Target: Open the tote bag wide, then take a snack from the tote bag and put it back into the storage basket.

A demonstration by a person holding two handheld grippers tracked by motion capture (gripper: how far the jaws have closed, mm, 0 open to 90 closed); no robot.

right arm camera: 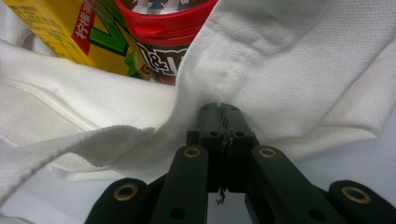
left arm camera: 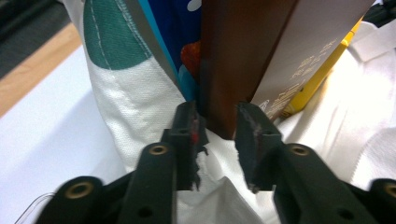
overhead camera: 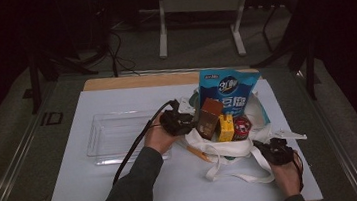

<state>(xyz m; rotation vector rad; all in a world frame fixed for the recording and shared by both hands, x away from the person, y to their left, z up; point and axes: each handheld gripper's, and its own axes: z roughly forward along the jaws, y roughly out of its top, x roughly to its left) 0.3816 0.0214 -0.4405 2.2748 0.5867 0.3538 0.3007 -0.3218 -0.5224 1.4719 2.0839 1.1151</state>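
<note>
A white tote bag (overhead camera: 231, 147) lies right of centre in the high view, on a white sheet (overhead camera: 100, 189) that covers the table. Standing in the bag's mouth are a brown box (overhead camera: 209, 117), a yellow carton (overhead camera: 226, 127), a red-lidded candy tub (overhead camera: 242, 127) and, behind them toward the upper middle of the frame, a blue snack pouch (overhead camera: 228, 92). The left gripper (overhead camera: 178, 122) sits just left of the bag, at the brown box. In the left gripper view its 2 jaws stand apart on either side of the box's (left arm camera: 243, 60) lower corner; the left jaw looks close against the box's dark edge, while a slim gap shows at the right jaw, so the pads do not press on the box. Bag cloth (left arm camera: 140, 107) bulges at the left of that view, the blue pouch (left arm camera: 173, 28) rises behind it, and the yellow carton (left arm camera: 322, 70) peeks out at the right. The right gripper (overhead camera: 272, 151) is at the lower right of the high view, at the bag's near right edge. In the right gripper view its jaws are pressed together with a fold of bag cloth (right arm camera: 261, 70) pinched between the tips; the carton (right arm camera: 70, 32) and the tub (right arm camera: 163, 28) show at the top of that frame. A clear tray (overhead camera: 115, 137) lies left of centre in the high view.
</note>
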